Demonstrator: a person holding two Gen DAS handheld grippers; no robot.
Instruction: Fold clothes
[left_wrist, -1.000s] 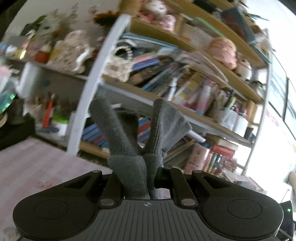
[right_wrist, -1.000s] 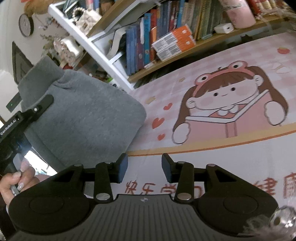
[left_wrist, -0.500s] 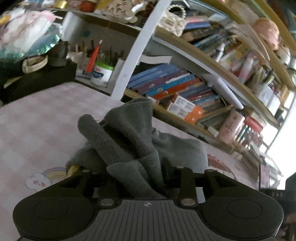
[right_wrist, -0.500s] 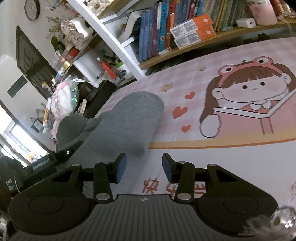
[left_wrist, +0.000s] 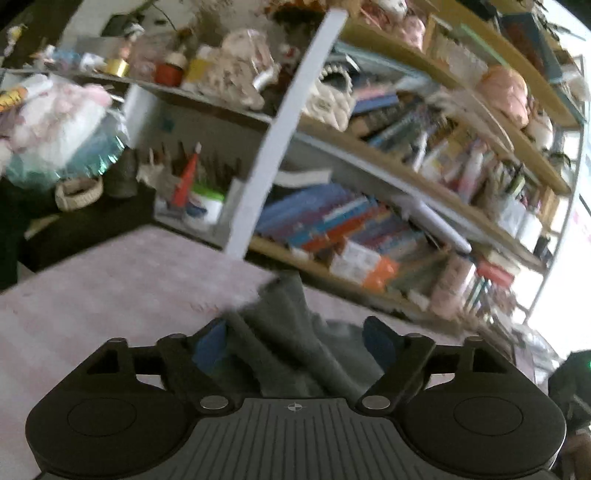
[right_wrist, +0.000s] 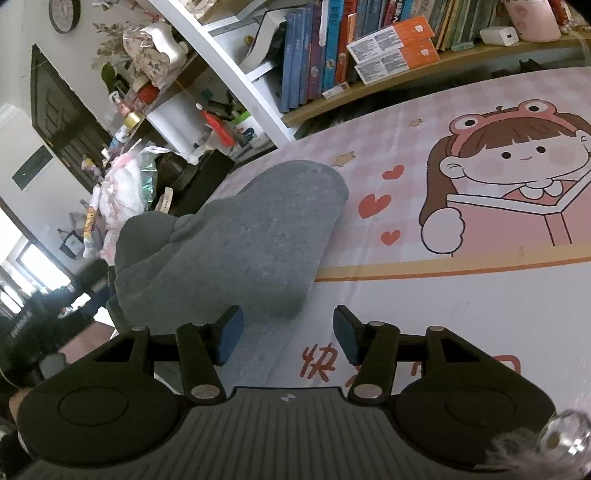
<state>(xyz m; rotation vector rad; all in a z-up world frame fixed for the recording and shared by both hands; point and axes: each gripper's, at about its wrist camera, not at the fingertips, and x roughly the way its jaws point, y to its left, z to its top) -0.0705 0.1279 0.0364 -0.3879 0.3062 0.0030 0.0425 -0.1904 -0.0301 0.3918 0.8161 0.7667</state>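
We had the grey garment (right_wrist: 236, 240) lying folded on the pink cartoon-printed mat (right_wrist: 461, 302) that covered the desk, its rounded end toward the bookshelf (right_wrist: 332, 48). Our left gripper (left_wrist: 295, 345) was spreading its jaws with a ridge of the grey cloth between them; the view there was blurred, but the blue pads (left_wrist: 210, 345) appeared clear of the fabric, so we judged the garment released. Our right gripper (right_wrist: 284, 334) was also opening, with nothing pinched; its left pad sat just over the near edge of the cloth. To finish this step well, we judged it best to draw the left gripper back without snagging the loose ridge, then use the right one to flatten the near edge so the fold stayed square.
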